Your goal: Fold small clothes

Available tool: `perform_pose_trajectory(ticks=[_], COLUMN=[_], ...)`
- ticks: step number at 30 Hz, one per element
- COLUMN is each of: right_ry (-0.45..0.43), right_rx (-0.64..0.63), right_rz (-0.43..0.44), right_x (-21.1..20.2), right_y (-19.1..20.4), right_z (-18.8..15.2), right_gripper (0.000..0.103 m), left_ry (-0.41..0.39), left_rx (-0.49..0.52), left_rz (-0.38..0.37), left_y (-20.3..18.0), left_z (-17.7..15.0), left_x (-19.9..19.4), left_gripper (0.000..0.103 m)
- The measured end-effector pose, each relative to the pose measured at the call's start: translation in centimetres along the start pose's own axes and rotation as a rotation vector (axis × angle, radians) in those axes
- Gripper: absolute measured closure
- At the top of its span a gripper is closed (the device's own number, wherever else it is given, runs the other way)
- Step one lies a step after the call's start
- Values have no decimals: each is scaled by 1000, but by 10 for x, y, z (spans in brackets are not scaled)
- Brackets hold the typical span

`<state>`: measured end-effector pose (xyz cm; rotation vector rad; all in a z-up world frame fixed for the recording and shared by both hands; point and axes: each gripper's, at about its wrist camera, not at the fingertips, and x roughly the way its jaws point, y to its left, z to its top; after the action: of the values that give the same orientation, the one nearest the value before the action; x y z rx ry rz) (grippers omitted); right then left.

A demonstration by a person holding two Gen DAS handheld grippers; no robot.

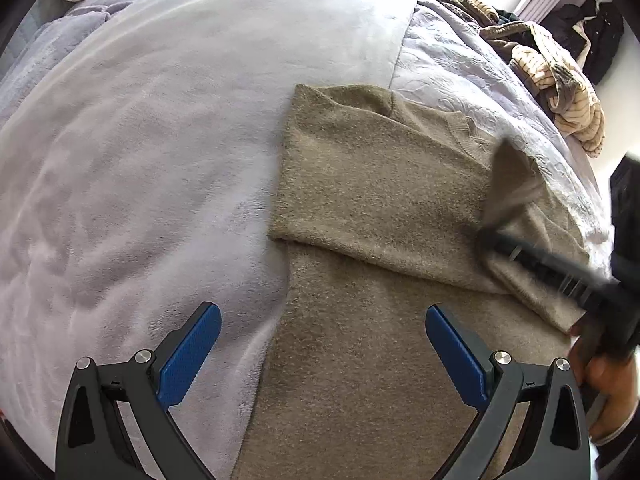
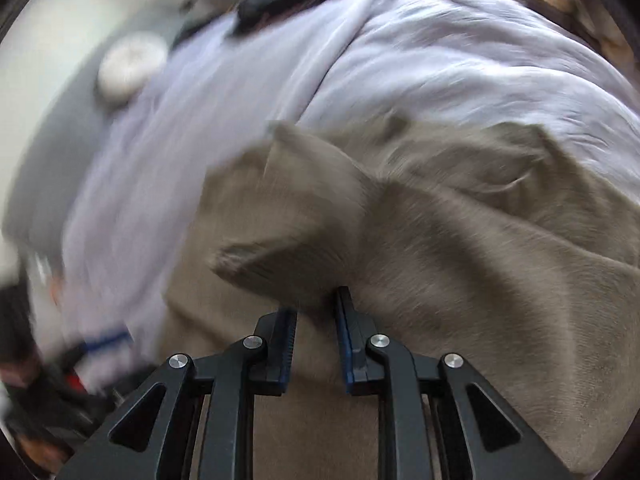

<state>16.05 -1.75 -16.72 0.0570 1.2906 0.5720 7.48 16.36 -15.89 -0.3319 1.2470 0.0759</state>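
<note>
1. Left wrist view: the left hand-held gripper (image 1: pixel 322 344) hangs spread and empty over the taupe sweater (image 1: pixel 372 200) on the bed (image 1: pixel 140 140), ready for the next fold.
2. Right wrist view: the right hand-held gripper (image 2: pixel 316 320) stands slightly parted around a sleeve fold (image 2: pixel 288 256); whether it pinches is unclear.

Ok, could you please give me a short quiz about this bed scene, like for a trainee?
1. True or false: the left gripper is shut on the sweater.
2. The sweater lies on: A) a lavender blanket; B) a wooden table; C) a tiled floor.
3. Which part of the sweater is at the tips of the right gripper?
Key: 1 false, its jaws stand wide open and grip nothing; 2 A; 3 the sleeve cuff.
</note>
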Motion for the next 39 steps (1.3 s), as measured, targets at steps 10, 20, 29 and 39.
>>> perform_pose_trajectory(ticks=[10, 20, 29, 39], right_ry=[1, -123, -200, -380], right_rx=[288, 691, 839, 1102], right_rz=[86, 214, 261, 208], right_x=[-32, -67, -96, -114], right_y=[-49, -138, -174, -229], right_z=[-57, -146, -188, -214], right_gripper=[73, 62, 62, 64], left_ry=[7, 104, 143, 64], left_rx=[48, 16, -61, -15], left_rz=[-160, -359, -418, -415], left_y=[-40, -81, -70, -62], left_z=[44, 90, 91, 79], left_x=[24, 68, 76, 47], left_gripper=[0, 0, 96, 96])
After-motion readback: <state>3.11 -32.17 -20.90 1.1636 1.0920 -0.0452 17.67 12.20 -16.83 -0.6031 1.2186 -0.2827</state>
